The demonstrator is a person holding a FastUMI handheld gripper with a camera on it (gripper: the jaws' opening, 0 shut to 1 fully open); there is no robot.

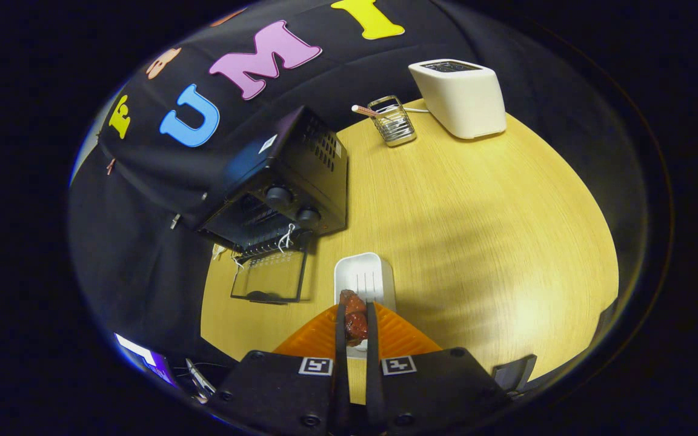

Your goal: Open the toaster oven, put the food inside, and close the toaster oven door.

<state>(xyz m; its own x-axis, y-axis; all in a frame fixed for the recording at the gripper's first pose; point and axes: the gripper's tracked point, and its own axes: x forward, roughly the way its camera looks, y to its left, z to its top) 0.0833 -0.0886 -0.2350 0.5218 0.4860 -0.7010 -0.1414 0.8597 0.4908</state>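
Note:
A black toaster oven (276,188) stands at the back left of the wooden table (476,230), its glass door (270,275) folded down flat in front of it. My gripper (355,321) is shut on a reddish-brown piece of food (354,318), held between the fingers above the near end of a small white tray (364,275). The tray lies just ahead of the fingers, to the right of the oven door. The oven's inside looks dark, with its rack edge showing.
A white pop-up toaster (461,97) stands at the far side of the table, with a small wire holder (392,121) and a striped straw beside it. An orange ridged mat (397,336) lies under the fingers. The right half of the table is bare wood.

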